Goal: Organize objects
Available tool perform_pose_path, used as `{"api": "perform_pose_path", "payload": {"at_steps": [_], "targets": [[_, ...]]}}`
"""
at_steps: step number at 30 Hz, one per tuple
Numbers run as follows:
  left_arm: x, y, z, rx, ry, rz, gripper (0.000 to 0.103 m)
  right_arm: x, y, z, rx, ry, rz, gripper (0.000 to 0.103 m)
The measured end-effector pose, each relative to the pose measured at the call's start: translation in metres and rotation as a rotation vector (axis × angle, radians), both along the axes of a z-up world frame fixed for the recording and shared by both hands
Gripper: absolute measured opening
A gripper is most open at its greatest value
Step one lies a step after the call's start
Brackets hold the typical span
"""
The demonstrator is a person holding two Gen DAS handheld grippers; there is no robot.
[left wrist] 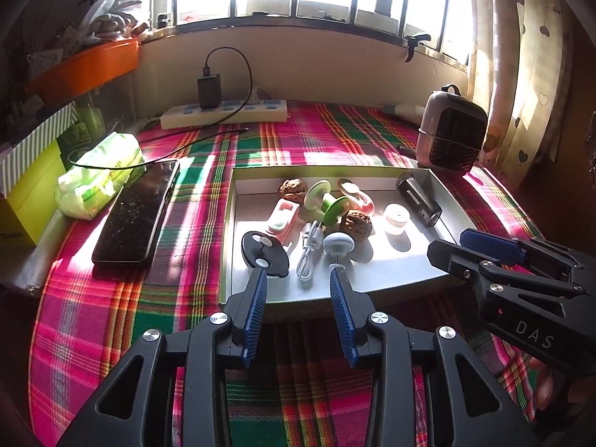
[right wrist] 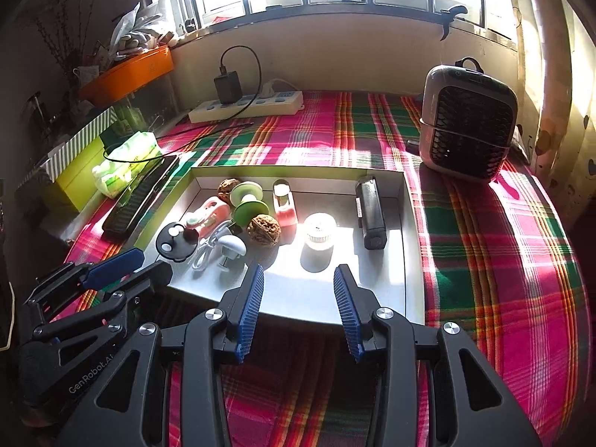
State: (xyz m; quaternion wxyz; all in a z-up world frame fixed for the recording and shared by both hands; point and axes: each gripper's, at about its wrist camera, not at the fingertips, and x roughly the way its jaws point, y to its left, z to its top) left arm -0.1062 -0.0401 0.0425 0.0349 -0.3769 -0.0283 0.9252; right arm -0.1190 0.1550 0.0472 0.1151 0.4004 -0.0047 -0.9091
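Both claws hang with fingers spread wide and nothing between them, the left claw (left wrist: 298, 272) just short of the tray (left wrist: 391, 279) and the right claw (right wrist: 298, 272) beside it at the near rim. The likely trouble lies straight ahead of the left claw: the white cable (left wrist: 309, 257), grey knob (left wrist: 338, 244) and black disc (left wrist: 264, 253) crowd together, so closing on one could drag or knock its neighbour. Ahead of the right claw the small white jar (right wrist: 318, 229) stands apart, an easier pick, though the bright sun patch hides its edges. Further in lie walnuts (left wrist: 355, 223), a green spool (left wrist: 327, 201) and a black cylinder (left wrist: 419, 199). Beyond, the phone (left wrist: 138, 216), heater (left wrist: 450, 130) and power strip (left wrist: 223, 111) sit clear.
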Motion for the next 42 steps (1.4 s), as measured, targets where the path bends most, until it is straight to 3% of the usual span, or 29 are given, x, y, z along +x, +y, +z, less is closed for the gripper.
{"api": "perform_pose_path", "payload": {"at_steps": [32,36,42], "targets": [[0.064,0.016,-0.038,-0.046,-0.078,0.012,0.034,0.074,0.003,-0.037,0.046,-0.084,-0.073,0.049],[0.068,0.019,-0.040,-0.049,-0.086,0.018,0.034,0.082,-0.002,-0.039,0.115,-0.067,-0.084,0.049],[0.074,0.023,-0.041,-0.038,-0.093,0.013,0.034,0.090,0.000,-0.044,0.082,-0.086,-0.082,0.049]]}}
